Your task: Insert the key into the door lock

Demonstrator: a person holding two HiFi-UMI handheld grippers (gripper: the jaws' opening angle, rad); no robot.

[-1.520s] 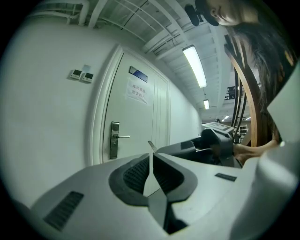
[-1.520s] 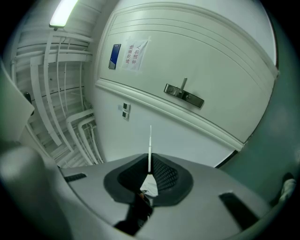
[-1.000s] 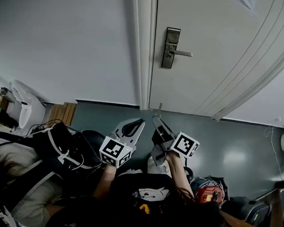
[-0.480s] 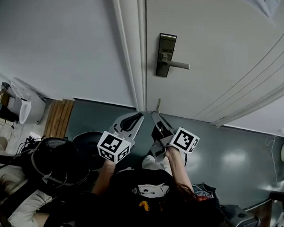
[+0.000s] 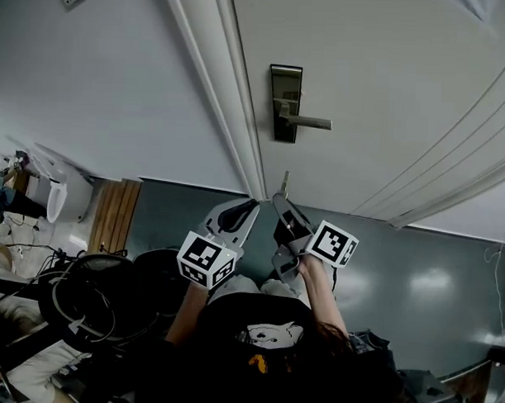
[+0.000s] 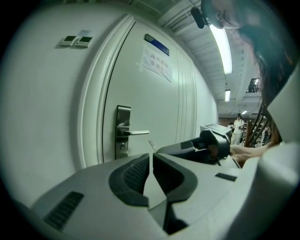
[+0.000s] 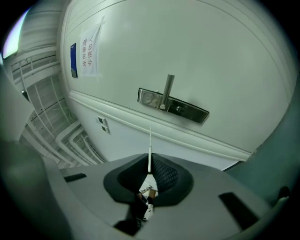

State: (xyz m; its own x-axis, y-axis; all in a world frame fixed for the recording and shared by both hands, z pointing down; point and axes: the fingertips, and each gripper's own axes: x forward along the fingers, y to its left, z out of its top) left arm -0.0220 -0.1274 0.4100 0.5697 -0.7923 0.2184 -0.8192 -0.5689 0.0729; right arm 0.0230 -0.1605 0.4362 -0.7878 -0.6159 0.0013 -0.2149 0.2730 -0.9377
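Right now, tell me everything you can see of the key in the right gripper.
The key is a thin, pale metal blade, seen edge-on, sticking straight out of the right gripper, whose jaws are shut on its lower end. Its head is hidden between the pads. The tip points toward the door, short of the lock plate, and touches nothing else.

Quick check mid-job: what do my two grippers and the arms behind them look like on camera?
The left gripper and right gripper match: pale grey wedge-shaped shells with black ribbed fingers at the front. Each carries a white cube printed with black square markers. The forearms are unsleeved; the person wears a black T-shirt with a white print.
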